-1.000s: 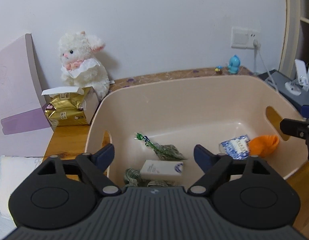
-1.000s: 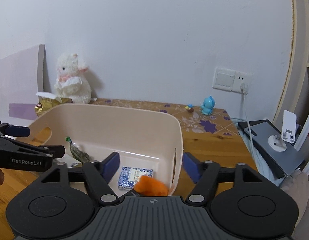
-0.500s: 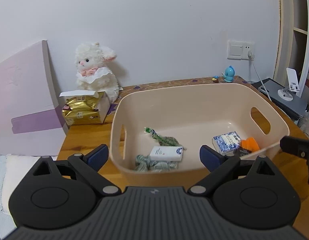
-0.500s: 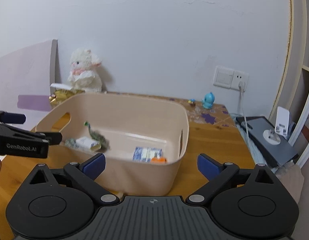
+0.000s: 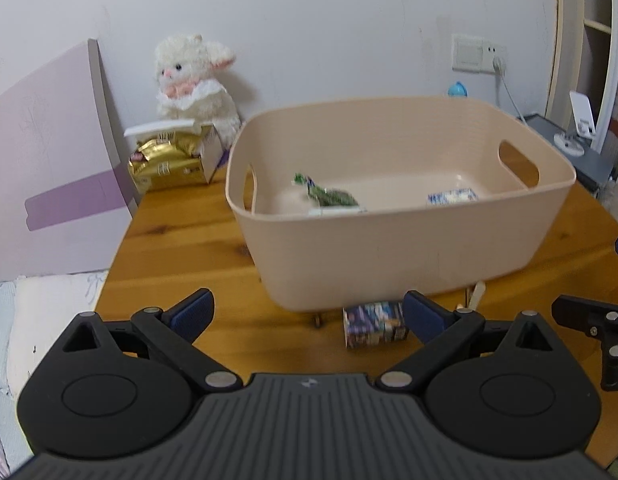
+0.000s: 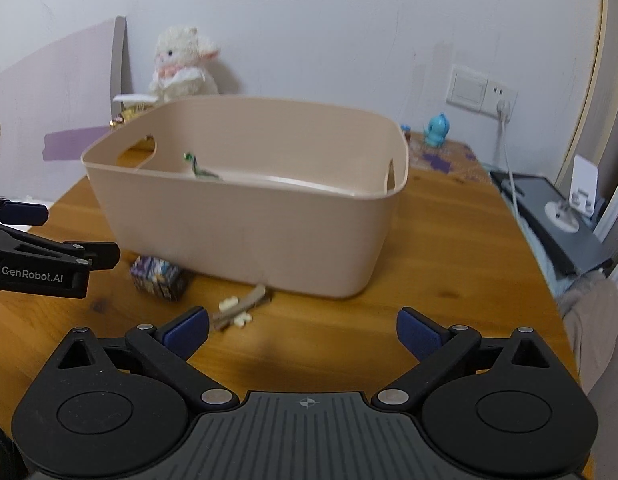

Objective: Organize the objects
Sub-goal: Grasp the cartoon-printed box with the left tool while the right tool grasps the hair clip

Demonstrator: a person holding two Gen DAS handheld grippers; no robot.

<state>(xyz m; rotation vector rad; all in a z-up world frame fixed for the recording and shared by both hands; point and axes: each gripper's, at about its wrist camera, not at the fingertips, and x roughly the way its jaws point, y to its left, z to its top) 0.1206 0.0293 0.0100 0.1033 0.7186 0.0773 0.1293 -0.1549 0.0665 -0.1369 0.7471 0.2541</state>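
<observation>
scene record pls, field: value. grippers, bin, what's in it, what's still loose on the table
left gripper: open, empty, above table in front of bin
right gripper: open, empty
bin: beige, handle cutouts, upright on wooden table
in bin: green wrapper, blue-white packet, a white item partly hidden
loose: small printed box, sticks and pale bits, both at the bin's near wall
background: plush lamb, gold pack

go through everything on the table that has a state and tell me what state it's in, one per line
left gripper: open, empty
right gripper: open, empty
beige bin: upright, partly filled
green packet: inside bin
blue-and-white packet: inside bin
patterned small box: outside bin, on table
stick pieces: outside bin, on table
gold tissue box: flap open
plush lamb: upright against wall
</observation>
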